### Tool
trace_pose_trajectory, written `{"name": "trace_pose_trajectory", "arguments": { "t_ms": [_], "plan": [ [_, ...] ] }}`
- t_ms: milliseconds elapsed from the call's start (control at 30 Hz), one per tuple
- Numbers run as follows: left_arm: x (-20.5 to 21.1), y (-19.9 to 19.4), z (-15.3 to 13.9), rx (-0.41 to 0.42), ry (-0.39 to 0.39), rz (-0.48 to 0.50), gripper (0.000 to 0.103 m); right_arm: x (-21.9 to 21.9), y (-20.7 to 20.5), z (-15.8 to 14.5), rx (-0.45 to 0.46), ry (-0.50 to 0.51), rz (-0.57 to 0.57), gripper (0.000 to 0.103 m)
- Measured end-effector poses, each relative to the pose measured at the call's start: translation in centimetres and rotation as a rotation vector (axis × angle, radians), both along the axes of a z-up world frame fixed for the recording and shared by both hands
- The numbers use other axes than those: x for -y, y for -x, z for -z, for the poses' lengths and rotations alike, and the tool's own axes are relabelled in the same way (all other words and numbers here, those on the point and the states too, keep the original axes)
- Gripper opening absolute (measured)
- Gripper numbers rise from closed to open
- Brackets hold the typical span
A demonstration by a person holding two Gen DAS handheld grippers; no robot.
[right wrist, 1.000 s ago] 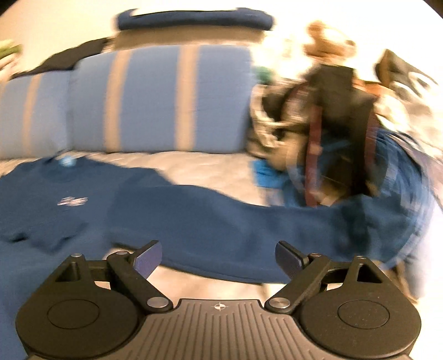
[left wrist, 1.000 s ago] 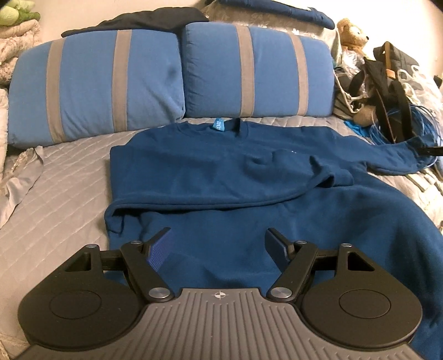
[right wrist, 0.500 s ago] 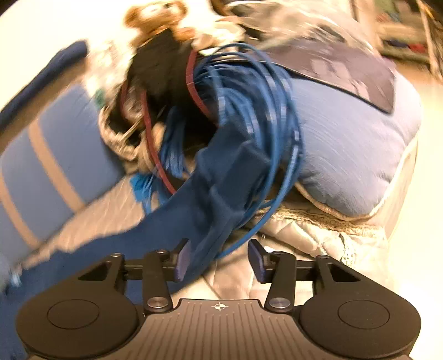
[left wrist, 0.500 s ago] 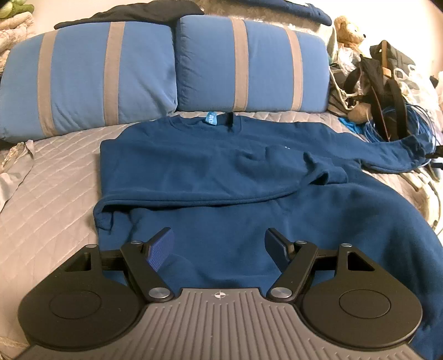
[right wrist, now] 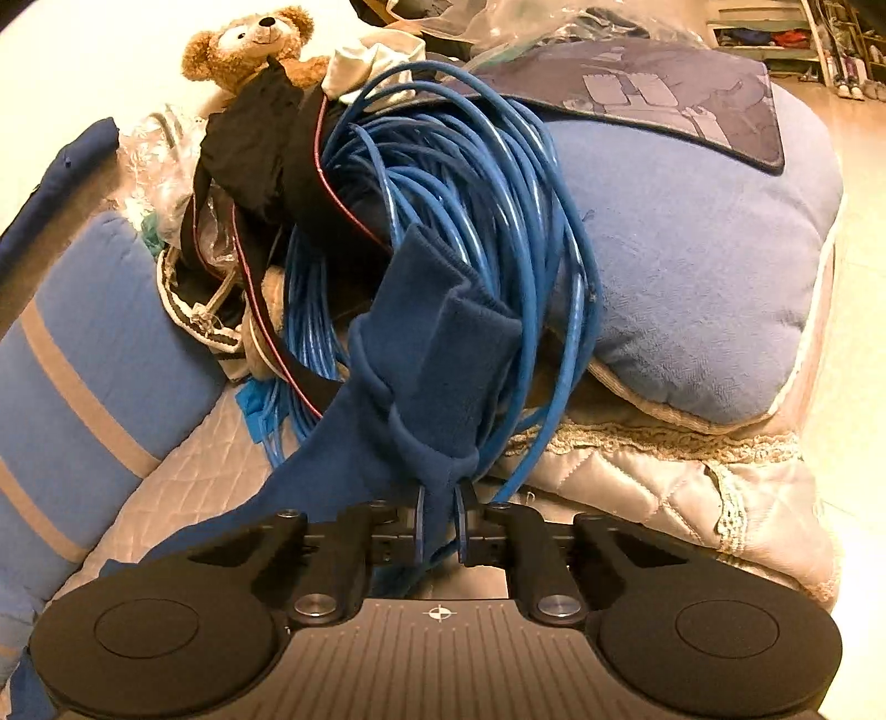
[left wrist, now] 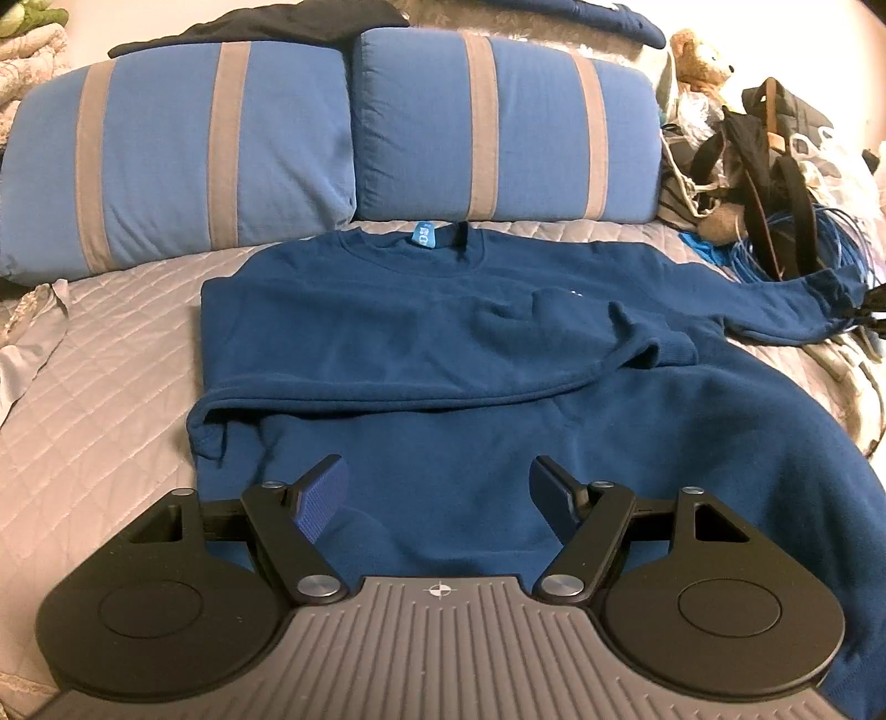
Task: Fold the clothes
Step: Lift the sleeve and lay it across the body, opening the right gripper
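Observation:
A navy sweatshirt (left wrist: 421,343) lies flat on the quilted bed, collar toward the pillows, its left sleeve folded across the chest. Its right sleeve (left wrist: 775,310) stretches out to the right. My left gripper (left wrist: 437,487) is open and empty, hovering over the sweatshirt's lower part. My right gripper (right wrist: 441,515) is shut on the right sleeve's cuff (right wrist: 443,354), which stands up in front of a coil of blue cable. In the left wrist view the right gripper shows only as a dark shape at the cuff.
Two blue striped pillows (left wrist: 332,133) line the head of the bed. A coil of blue cable (right wrist: 476,183), black straps and bags (right wrist: 260,144) and a teddy bear (right wrist: 249,44) are piled at the right. A large blue cushion (right wrist: 698,266) lies beside them.
My right gripper swung right to the sleeve cuff and closed on it. My left gripper rose slightly and stayed open over the sweatshirt.

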State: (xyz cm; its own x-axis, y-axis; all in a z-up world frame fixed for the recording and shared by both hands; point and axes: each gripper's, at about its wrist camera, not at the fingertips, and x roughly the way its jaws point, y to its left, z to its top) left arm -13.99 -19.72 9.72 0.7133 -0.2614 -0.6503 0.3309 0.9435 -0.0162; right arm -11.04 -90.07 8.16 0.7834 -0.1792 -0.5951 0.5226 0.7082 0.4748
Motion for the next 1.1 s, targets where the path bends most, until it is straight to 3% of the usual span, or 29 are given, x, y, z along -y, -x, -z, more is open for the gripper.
{"name": "trace_pose_trajectory", "arguments": {
  "t_ms": [200, 567, 800, 1100],
  "plan": [
    [0.0, 0.0, 0.0, 0.000, 0.004, 0.002, 0.072, -2.3, -0.2, -2.1, 0.011, 0.081, -0.097, 0.009],
    [0.4, 0.2, 0.0, 0.006, -0.016, -0.001, 0.072, -11.3, -2.1, -7.7, 0.091, 0.220, -0.357, 0.009],
    [0.1, 0.4, -0.1, 0.016, -0.005, -0.007, 0.072, -17.4, -3.6, -9.5, 0.151, 0.184, -0.532, 0.008],
    [0.5, 0.7, -0.2, 0.045, -0.025, -0.012, 0.072, -24.7, -4.9, -9.2, 0.171, 0.140, -0.714, 0.008]
  ]
}}
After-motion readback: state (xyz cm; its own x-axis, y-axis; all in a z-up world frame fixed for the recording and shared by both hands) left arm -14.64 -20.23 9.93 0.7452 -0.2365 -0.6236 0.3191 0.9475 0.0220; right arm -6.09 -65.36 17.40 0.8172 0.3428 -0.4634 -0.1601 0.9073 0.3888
